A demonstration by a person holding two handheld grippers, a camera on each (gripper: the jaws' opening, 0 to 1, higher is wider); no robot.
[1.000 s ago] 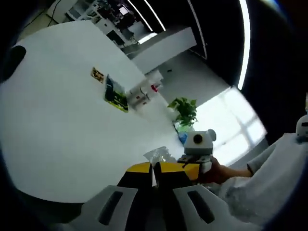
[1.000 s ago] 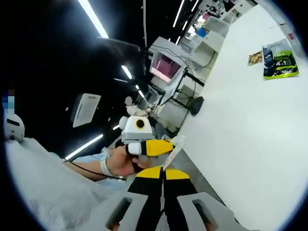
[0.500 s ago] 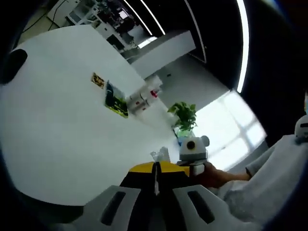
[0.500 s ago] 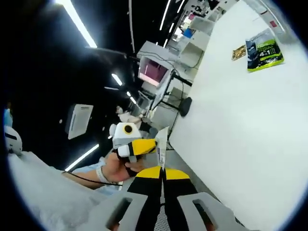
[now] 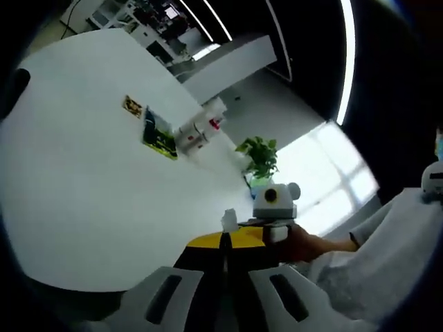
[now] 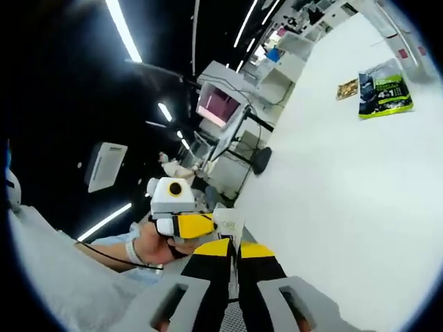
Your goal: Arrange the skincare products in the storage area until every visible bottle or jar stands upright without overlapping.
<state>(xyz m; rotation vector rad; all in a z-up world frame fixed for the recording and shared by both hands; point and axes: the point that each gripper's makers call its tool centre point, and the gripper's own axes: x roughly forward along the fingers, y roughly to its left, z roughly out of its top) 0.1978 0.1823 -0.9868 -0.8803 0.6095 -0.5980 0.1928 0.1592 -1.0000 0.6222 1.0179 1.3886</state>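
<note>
A small pale sachet (image 6: 228,223) sits just above my right gripper (image 6: 234,250), whose yellow-tipped jaws are shut on its thin lower edge. My left gripper (image 6: 197,225), held by a hand (image 6: 149,245), reaches in from the left and touches the same sachet. In the left gripper view the sachet (image 5: 230,221) pokes up above my left gripper (image 5: 223,242), shut with a thin edge between its jaws, and the right gripper (image 5: 259,223) meets it from the right. White bottles or boxes (image 5: 199,127) stand far off on the white table (image 5: 83,200).
A green packet (image 5: 159,135) (image 6: 385,94) and a small printed packet (image 5: 131,106) (image 6: 348,88) lie flat on the table. A potted plant (image 5: 259,158) stands past the table's far edge. Desks and a monitor (image 6: 220,105) lie beyond the table edge.
The sachet has turned from edge-on to show its face in the right gripper view. The left gripper has dropped lower and closer to my right jaws. Both cameras shifted slightly.
</note>
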